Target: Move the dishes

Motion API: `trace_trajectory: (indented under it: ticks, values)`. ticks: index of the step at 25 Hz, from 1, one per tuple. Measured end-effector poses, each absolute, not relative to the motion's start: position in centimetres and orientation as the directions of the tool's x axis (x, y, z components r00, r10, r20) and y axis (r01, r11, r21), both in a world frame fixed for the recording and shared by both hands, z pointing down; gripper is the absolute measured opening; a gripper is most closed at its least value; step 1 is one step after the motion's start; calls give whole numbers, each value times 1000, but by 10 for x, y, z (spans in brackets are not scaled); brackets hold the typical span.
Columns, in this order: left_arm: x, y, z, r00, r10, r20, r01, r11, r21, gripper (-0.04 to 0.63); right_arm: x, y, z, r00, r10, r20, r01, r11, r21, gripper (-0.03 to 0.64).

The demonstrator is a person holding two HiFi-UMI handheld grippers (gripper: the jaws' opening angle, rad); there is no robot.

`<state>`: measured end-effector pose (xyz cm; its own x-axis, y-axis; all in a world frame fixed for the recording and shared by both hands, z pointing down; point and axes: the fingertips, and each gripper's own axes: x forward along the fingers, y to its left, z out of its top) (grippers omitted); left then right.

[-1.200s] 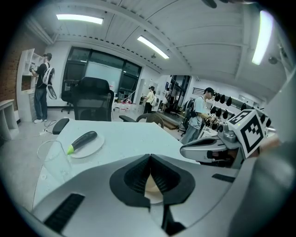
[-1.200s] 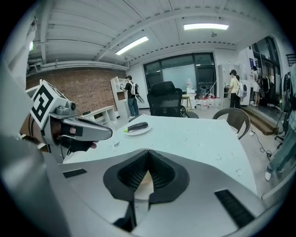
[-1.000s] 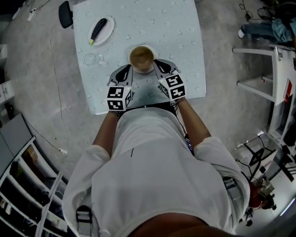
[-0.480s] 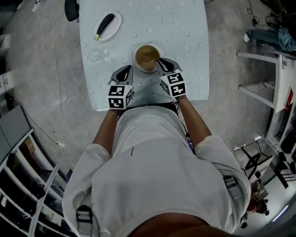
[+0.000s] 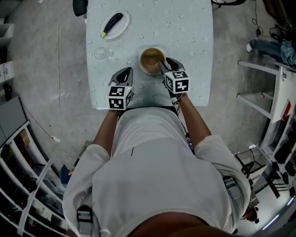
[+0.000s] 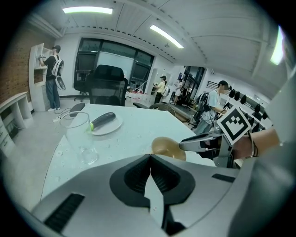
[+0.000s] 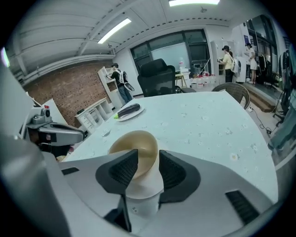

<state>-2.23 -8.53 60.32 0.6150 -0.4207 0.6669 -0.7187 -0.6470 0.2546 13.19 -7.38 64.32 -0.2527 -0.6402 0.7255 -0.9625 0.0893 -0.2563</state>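
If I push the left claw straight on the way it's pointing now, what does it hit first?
Most likely the bare table, since the shut left claw angles down at it. The bowl sits just right of that line and the glass well left. Depth is unclear, so it might clip the bowl.

A pale blue table [image 5: 194, 28] with a small flower print stands on a grey concrete floor [image 5: 51, 65]. A black office chair [image 6: 107, 83] sits at the table's far end. White shelves [image 7: 107, 78] stand against a brick wall [image 7: 64, 85]. Dark windows [image 6: 115, 58] fill the back wall, and strip lights [image 6: 88, 9] glow on the white ceiling. A white rack [image 5: 259, 66] stands off the table's right edge.
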Motion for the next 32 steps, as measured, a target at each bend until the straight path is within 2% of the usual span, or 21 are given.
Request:
trace_trajectory:
  ticks: [10, 16, 19, 22, 32]
  values:
    - [-41, -85, 606, 575, -459, 677, -768, -588, 254, 18, 133, -83, 670, -266, -589, 763, -954, 45, -297, 137]
    - [-52, -85, 608, 558, -473, 682, -787, -562, 255, 18, 130, -89, 681, -299, -569, 766, -935, 16, -353, 107]
    - [-53, -87, 608, 556, -477, 680, -789, -559, 253, 18, 132, -90, 681, -284, -569, 771, -942, 18, -334, 44]
    - [-52, -89, 605, 563, -477, 675, -784, -566, 254, 18, 131, -92, 676, -280, -579, 765, -944, 23, -328, 23]
    - [-29, -88, 595, 606, -452, 655, -738, -627, 250, 18, 140, -85, 654, -261, -623, 737, -947, 17, -320, 17]
